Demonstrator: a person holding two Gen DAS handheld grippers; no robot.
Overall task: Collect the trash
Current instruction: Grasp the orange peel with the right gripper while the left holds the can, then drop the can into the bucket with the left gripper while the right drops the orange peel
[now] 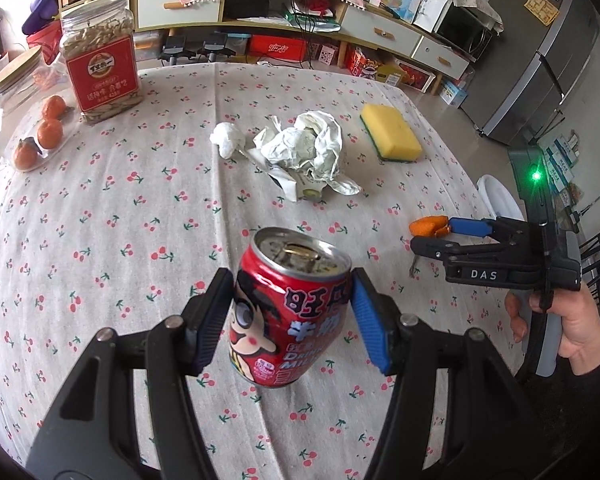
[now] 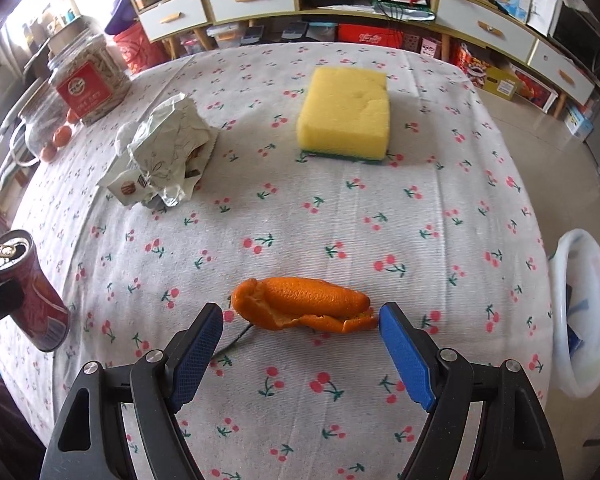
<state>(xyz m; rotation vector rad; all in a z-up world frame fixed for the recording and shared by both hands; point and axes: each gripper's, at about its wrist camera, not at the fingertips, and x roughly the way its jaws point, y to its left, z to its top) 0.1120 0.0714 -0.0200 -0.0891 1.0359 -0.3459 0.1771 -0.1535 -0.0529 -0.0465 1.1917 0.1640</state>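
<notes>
My left gripper point(image 1: 290, 316) is shut on a red drink can point(image 1: 292, 304), pads pressing both its sides. The can hangs tilted above the cherry-print tablecloth point(image 1: 140, 240); the right wrist view shows the can point(image 2: 28, 292) at the far left. An orange peel point(image 2: 304, 304) lies on the cloth near the front. My right gripper point(image 2: 300, 310) stands open over it, fingertips level with the peel's two ends and not pressing it. In the left wrist view the right gripper point(image 1: 436, 236) reaches in from the right at the peel point(image 1: 428, 225). Crumpled paper packaging point(image 1: 304, 148) and a white tissue ball point(image 1: 228, 138) lie mid-table.
A yellow sponge point(image 2: 346, 112) sits at the back right of the table. A jar of seeds point(image 1: 100, 60) and tangerines point(image 1: 40, 132) on a glass dish stand at the back left. A white bin point(image 2: 584, 312) stands on the floor off the table's right edge.
</notes>
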